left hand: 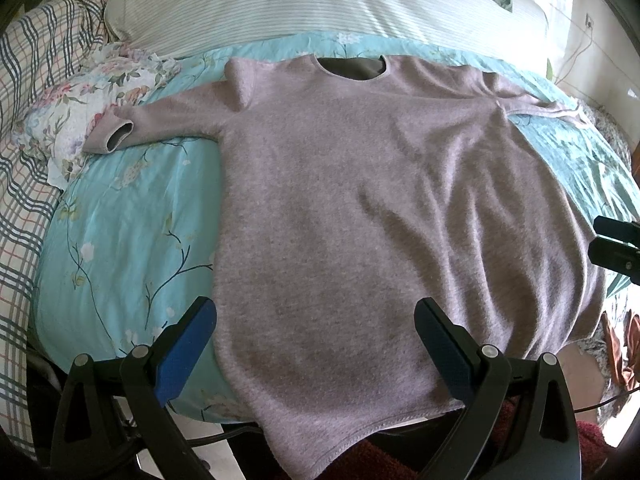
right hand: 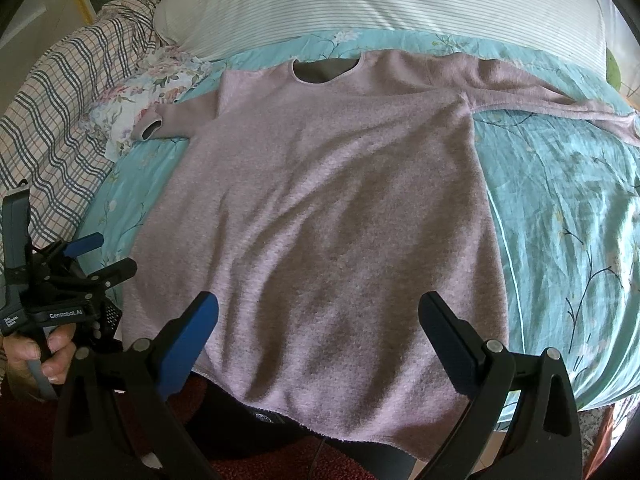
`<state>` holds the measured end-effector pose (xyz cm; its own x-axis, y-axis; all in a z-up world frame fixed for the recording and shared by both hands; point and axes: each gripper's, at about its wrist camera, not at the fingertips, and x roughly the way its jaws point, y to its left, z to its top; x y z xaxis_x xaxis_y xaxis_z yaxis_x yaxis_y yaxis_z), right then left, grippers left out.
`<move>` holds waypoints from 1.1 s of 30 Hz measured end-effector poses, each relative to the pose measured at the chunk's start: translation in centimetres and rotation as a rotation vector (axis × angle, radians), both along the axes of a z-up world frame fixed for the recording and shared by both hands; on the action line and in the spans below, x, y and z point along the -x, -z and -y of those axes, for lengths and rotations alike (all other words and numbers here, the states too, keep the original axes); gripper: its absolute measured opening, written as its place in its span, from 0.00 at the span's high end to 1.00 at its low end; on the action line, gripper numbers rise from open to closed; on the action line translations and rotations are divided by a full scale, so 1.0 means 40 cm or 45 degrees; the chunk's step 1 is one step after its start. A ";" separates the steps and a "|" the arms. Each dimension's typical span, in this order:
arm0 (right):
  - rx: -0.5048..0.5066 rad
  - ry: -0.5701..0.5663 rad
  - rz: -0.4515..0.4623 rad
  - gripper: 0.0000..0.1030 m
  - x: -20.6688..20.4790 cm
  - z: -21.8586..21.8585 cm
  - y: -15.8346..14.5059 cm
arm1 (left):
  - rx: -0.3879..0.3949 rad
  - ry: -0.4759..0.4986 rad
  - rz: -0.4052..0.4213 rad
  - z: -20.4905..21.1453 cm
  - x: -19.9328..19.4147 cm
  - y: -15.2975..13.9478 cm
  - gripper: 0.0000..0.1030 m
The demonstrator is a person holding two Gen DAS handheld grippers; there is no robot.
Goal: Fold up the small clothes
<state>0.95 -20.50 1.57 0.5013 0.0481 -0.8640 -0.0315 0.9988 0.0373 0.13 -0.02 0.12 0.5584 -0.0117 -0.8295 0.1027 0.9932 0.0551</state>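
Note:
A mauve long-sleeved sweater (left hand: 360,184) lies flat, neck away from me, on a turquoise floral bedspread (left hand: 120,220); its hem hangs over the near bed edge. It also shows in the right wrist view (right hand: 320,200). The left sleeve (left hand: 152,120) lies out to the left, and the right sleeve (right hand: 560,96) stretches to the right. My left gripper (left hand: 316,320) is open and empty above the hem's left part. My right gripper (right hand: 320,316) is open and empty above the hem's middle. The left gripper also shows in the right wrist view (right hand: 100,256), beside the sweater's left edge.
A striped white pillow (left hand: 320,4) lies beyond the collar. A plaid blanket (left hand: 36,80) and a floral cloth (left hand: 92,92) are at the left. A dark red rug (right hand: 280,464) lies below the near bed edge.

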 end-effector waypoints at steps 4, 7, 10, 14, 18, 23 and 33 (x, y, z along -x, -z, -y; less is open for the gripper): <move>-0.008 -0.012 0.013 0.03 -0.001 -0.003 -0.006 | 0.020 0.006 -0.009 0.001 -0.001 -0.005 0.03; -0.023 -0.010 0.012 0.03 -0.001 -0.006 -0.008 | 0.002 0.008 0.004 0.005 -0.002 -0.008 0.03; -0.013 -0.010 0.002 0.03 -0.003 -0.005 -0.007 | 0.006 0.011 0.006 0.004 -0.002 -0.009 0.03; -0.025 -0.009 -0.007 0.03 -0.006 -0.006 -0.008 | -0.004 0.012 0.004 0.003 -0.003 -0.010 0.03; -0.031 -0.012 0.004 0.03 -0.007 -0.007 -0.010 | -0.010 0.014 0.007 0.004 -0.002 -0.009 0.03; -0.054 -0.016 -0.013 0.03 -0.019 -0.007 -0.010 | -0.035 0.019 0.003 0.007 -0.012 -0.009 0.03; -0.014 -0.015 -0.051 0.03 -0.050 -0.007 -0.008 | -0.004 0.025 0.019 0.009 -0.036 -0.008 0.03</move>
